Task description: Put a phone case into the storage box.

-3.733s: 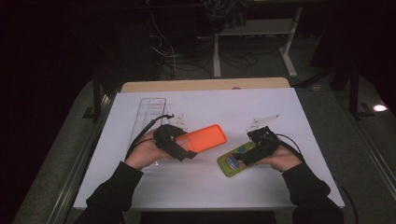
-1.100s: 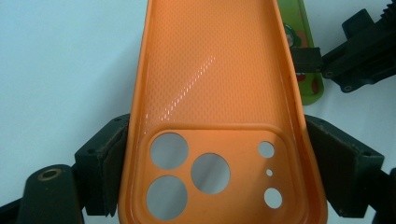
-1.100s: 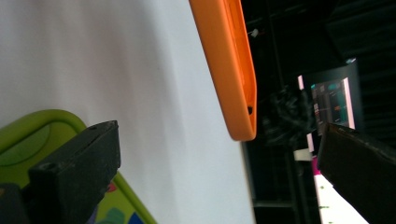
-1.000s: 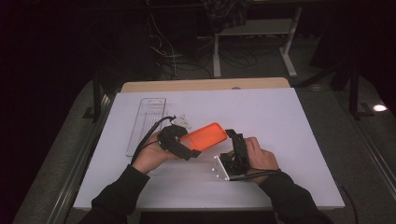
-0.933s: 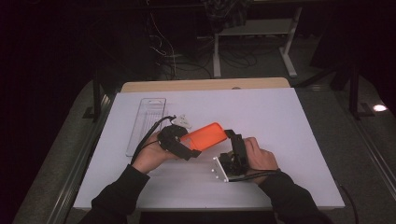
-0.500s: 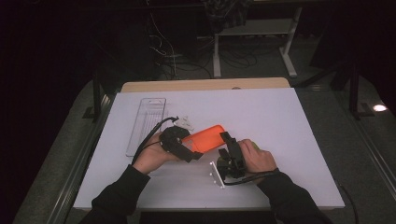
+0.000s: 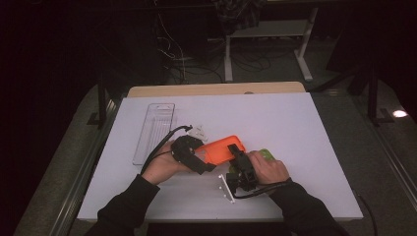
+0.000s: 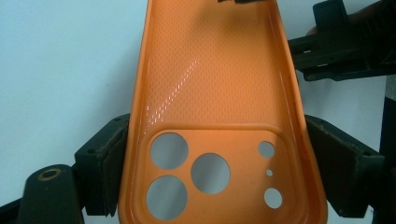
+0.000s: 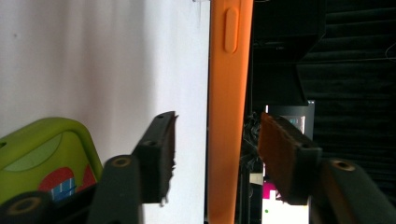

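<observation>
The left gripper (image 8: 210, 186) clamps the orange phone case (image 8: 210, 93) across its camera end. The case's edge stands between the right gripper's (image 9: 215, 158) jaws, which have just been closing but are not yet touching it. A green case (image 9: 42, 158) lies beside them. Likely next: pinch that edge squarely.

A bright orange phone case (image 8: 210, 93) with a fine dotted texture on its inner face is seen between the black jaws of the left gripper (image 8: 210, 177). Beside the black right gripper (image 9: 215, 154), a lime-green case (image 9: 46, 154) printed with red and blue is shown. A white sheet (image 7: 305, 128) is spread beneath both.
</observation>
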A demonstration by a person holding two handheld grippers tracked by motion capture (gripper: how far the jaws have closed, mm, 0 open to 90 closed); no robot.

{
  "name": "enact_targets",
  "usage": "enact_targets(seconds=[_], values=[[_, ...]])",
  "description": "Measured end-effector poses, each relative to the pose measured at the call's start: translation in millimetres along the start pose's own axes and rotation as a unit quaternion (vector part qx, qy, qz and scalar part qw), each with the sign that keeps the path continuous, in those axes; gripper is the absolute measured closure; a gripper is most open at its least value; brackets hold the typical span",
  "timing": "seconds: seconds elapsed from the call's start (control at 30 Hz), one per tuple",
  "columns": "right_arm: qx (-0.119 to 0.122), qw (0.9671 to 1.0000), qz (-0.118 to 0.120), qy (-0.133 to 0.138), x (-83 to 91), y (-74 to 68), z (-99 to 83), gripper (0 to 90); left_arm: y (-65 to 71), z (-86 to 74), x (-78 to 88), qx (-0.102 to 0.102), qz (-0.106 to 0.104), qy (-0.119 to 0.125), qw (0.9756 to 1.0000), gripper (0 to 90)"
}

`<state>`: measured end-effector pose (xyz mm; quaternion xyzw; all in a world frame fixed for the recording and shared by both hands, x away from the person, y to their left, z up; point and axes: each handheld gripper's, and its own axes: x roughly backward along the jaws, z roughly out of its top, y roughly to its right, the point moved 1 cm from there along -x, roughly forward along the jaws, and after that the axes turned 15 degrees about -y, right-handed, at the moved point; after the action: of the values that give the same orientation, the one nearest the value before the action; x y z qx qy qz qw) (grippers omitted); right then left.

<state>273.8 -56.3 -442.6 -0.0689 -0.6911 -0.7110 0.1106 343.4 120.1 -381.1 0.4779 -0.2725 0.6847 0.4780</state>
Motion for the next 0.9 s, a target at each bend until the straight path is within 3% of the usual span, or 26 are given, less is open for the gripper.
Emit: enact_targets(seconds=[0.5,0.9], values=[[0.006,0.9999,0.011,0.009,5.2,2.0,1.0,75.9,-0.1,-0.1,-0.5,0.000,-0.001,0.002,1.0000,16.0],[0.018,0.9997,0.012,0.011,6.7,0.6,1.3,78.3,-0.1,-1.0,-2.0,-0.003,-0.005,0.001,1.0000,14.8]])
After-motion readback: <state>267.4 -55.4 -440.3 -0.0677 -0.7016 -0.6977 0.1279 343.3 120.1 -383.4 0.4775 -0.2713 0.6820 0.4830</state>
